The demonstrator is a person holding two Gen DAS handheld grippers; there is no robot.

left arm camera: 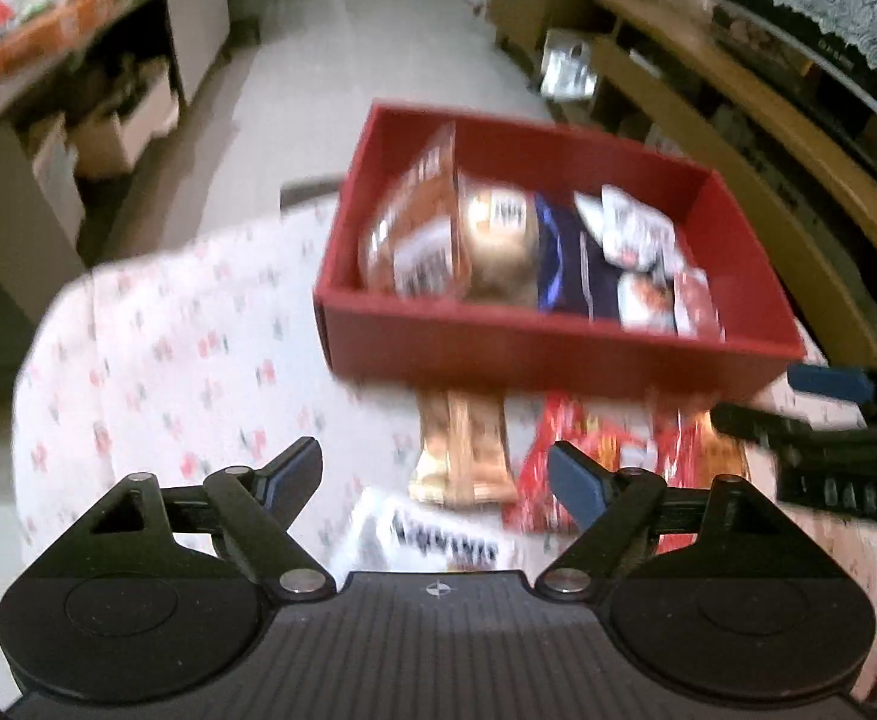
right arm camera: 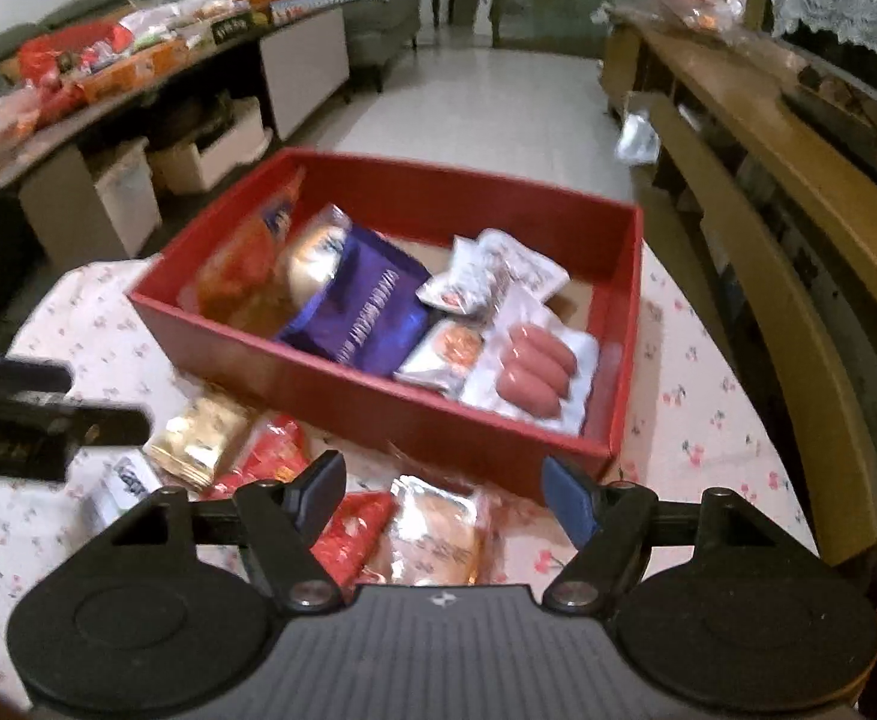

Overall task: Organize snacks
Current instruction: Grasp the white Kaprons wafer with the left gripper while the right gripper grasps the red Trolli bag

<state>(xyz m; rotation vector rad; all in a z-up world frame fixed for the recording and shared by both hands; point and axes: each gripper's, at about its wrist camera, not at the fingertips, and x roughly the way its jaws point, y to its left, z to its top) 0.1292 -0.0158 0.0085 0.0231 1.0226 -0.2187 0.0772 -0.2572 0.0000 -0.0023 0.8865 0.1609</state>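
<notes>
Nearest the right wrist camera, the right gripper (right arm camera: 443, 495) is hanging over the table with its jaws standing apart and nothing between them. Under its fingers an orange-tinted packet (right arm camera: 438, 540) and a red packet (right arm camera: 348, 534) are lying on the flowered tablecloth (right arm camera: 708, 420). The left gripper (left arm camera: 435, 474) is likewise spread wide and gripping nothing, and it is hovering above a tan packet (left arm camera: 468, 450), a red snack bag (left arm camera: 618, 438) and a white packet (left arm camera: 432, 534) with dark lettering. A gold packet (right arm camera: 198, 438) is sitting near the box's front wall. The red box (right arm camera: 378, 402) is resting on the tablecloth just beyond these loose snacks. Inside it a purple bag (right arm camera: 360, 312) is leaning against an orange bag (right arm camera: 240, 276), small white sachets (right arm camera: 492, 276) are lying toward the back, and a clear pack of sausages (right arm camera: 534, 372) is lying at the right front corner.
</notes>
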